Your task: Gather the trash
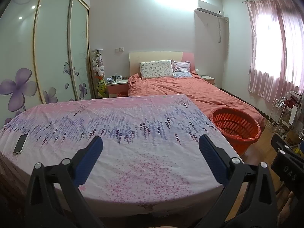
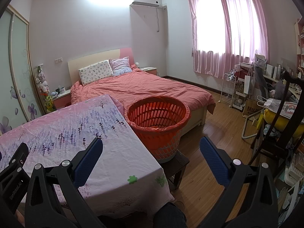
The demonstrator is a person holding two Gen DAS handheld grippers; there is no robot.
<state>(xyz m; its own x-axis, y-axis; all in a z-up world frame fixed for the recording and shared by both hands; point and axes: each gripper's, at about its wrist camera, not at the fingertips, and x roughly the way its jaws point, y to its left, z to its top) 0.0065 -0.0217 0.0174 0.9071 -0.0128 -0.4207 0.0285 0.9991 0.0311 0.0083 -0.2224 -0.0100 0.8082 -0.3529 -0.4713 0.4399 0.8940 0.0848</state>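
Observation:
An orange slatted trash basket with an orange liner stands on a dark stool to the right of the table; in the right wrist view the basket is just ahead. My left gripper is open and empty above the table's flowered cloth. My right gripper is open and empty, over the table's right edge in front of the basket. No loose trash shows on the table.
A phone lies at the table's left. A bed with an orange cover is behind the table. A wardrobe is at the left. A cluttered desk, chair and white rack are on the right, with wooden floor between.

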